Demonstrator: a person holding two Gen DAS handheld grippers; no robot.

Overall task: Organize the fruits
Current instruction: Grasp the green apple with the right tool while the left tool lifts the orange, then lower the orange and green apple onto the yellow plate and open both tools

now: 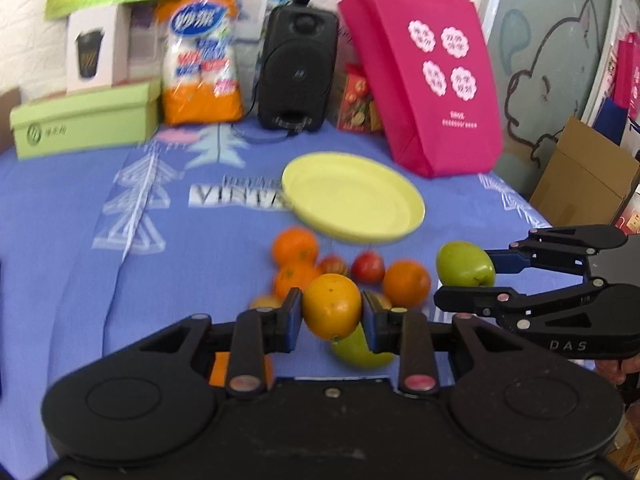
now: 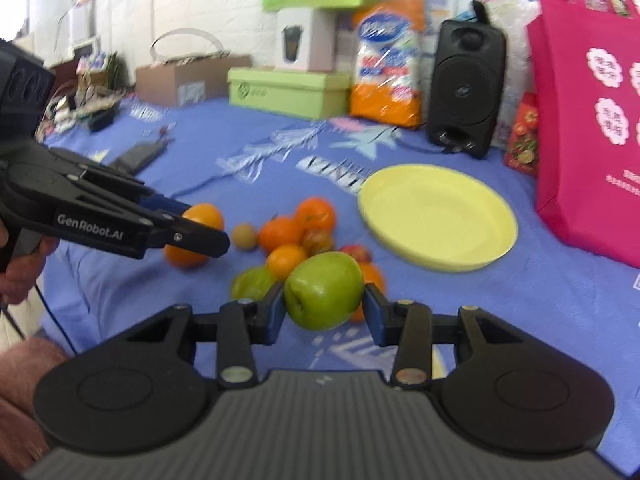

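Note:
My left gripper [image 1: 332, 314] is shut on a yellow-orange orange [image 1: 332, 306] and holds it above the fruit pile. My right gripper [image 2: 325, 304] is shut on a green apple [image 2: 324, 290]; it also shows in the left wrist view [image 1: 466, 280], gripping the apple [image 1: 464, 264] at the right. My left gripper shows in the right wrist view [image 2: 196, 222] with its orange [image 2: 204, 216]. A pile of oranges [image 2: 280, 234], small red fruits [image 1: 367, 267] and another green fruit [image 2: 252, 284] lies on the blue cloth. An empty yellow plate [image 1: 360, 184] lies just beyond the pile.
A pink tote bag [image 1: 428, 80] stands behind the plate on the right. A black speaker [image 1: 296, 68], an orange packet [image 1: 200, 60] and a green box [image 1: 84, 124] line the back. A cardboard box [image 1: 584, 176] stands off the table's right edge.

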